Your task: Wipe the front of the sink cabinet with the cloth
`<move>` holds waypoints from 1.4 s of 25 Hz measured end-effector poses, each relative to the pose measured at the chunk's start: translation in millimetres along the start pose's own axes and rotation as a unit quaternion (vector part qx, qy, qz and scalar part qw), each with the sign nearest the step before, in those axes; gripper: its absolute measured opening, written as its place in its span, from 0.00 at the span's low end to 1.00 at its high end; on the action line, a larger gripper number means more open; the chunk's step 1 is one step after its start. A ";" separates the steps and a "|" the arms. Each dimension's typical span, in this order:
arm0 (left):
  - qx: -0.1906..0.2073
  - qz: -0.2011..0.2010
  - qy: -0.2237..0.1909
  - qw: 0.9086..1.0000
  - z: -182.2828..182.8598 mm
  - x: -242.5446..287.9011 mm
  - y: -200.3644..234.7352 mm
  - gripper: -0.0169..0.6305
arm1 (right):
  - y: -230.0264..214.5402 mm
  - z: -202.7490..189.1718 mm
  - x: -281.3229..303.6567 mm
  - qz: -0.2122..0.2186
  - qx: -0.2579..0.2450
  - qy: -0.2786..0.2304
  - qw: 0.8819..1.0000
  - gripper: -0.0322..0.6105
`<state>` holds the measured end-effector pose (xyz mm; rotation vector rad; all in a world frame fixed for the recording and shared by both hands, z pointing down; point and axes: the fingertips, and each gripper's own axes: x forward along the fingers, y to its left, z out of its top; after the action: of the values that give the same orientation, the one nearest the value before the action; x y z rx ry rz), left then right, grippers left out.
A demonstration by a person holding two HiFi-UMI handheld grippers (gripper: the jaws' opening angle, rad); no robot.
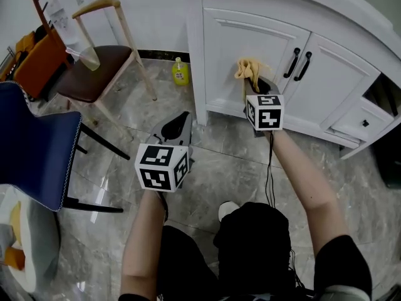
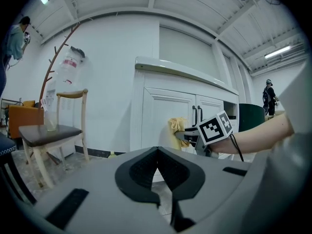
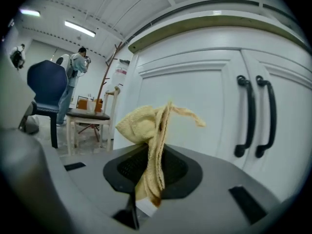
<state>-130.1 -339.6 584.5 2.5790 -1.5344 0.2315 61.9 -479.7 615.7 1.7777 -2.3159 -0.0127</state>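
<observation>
Left gripper point(image 2: 157, 152) has its jaws closed together, empty — right gripper point(image 3: 155, 152) clamps the yellow cloth point(image 3: 140, 125) near the cabinet door point(image 1: 247, 39).

My left gripper point(image 1: 178, 125) is held near my body with its jaws closed together on nothing, and my bare left forearm point(image 1: 143, 231) points forward. My right gripper point(image 1: 255, 83) reaches further ahead on my outstretched right forearm point(image 1: 306, 179). Its jaws are clamped on a yellow cloth point(image 3: 146, 126) that sticks up between them.
</observation>
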 end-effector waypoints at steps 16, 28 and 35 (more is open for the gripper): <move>-0.021 0.029 0.022 0.999 -26.7 8.0 35.4 0.05 | 98.7 -28.5 80.3 0.103 -0.018 0.025 0.994 0.18; -0.014 0.008 0.018 1.000 -24.0 9.7 12.5 0.05 | 30.3 -42.3 48.5 0.040 0.006 0.029 0.999 0.18; -0.012 -0.014 0.024 1.000 -30.8 12.8 -10.2 0.05 | -21.3 -58.3 18.0 -0.012 0.003 0.032 0.999 0.18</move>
<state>-117.1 -339.9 616.8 2.5554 -1.4761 0.2686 88.4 -495.2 672.6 1.7822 -2.2534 0.0466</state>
